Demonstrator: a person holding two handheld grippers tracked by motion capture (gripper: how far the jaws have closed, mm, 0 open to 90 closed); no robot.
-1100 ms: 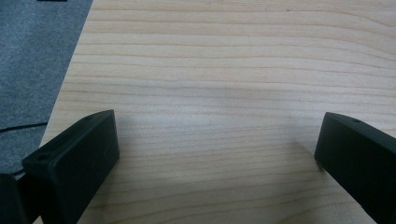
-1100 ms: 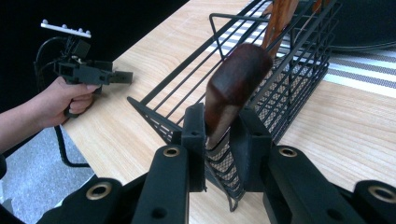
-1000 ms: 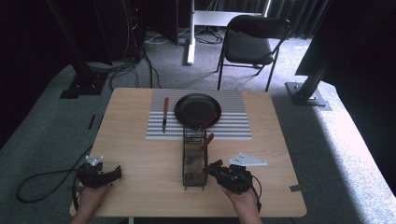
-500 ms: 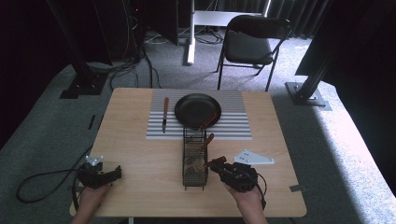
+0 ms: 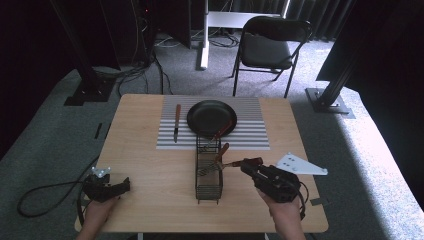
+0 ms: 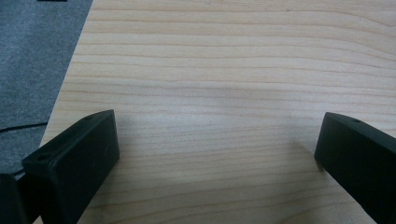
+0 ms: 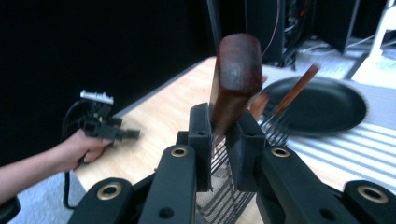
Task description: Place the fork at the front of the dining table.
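My right gripper (image 5: 248,164) (image 7: 223,126) is shut on the reddish-brown wooden handle (image 7: 236,70) of a metal utensil (image 5: 230,164). The utensil's metal end reaches left into the black wire basket (image 5: 209,187) (image 7: 224,198) at the table's middle front. Two more wooden-handled utensils (image 5: 222,149) lean in the basket toward the pan. What kind of head the held utensil has is hard to tell. My left gripper (image 5: 122,186) (image 6: 217,154) rests open on bare wood at the front left corner, nothing between its jaws.
A black pan (image 5: 212,117) (image 7: 322,105) and a knife (image 5: 176,121) lie on a striped mat (image 5: 250,135) behind the basket. The table's left edge (image 6: 70,79) runs close to the left gripper. A chair (image 5: 265,47) stands beyond the table.
My right gripper has drawn back to the right from the basket with the utensil handle in it, so the shaft now spans from basket to gripper. The left gripper has stayed put.
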